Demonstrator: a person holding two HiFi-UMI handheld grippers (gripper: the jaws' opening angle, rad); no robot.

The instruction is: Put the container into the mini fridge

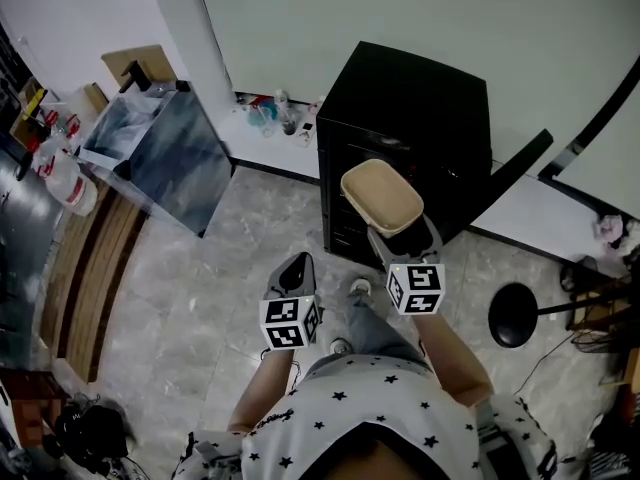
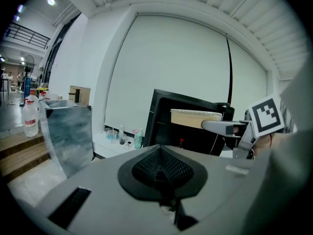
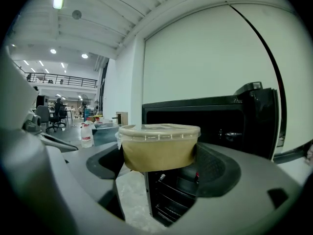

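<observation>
Pinching a round clear plastic container (image 3: 159,146) with a tan lid and tan stuff inside, squeezed from both sides by the right claw (image 1: 400,238). Holding it level, up in the air, right in front of the open black mini fridge (image 1: 415,118) (door (image 1: 520,163) swung out to the right). Not inside the fridge yet. Holding the left claw (image 2: 161,168) pressed together with nothing in it, near the right one and a bit further back from the fridge. Standing on a grey tiled floor (image 1: 260,218).
</observation>
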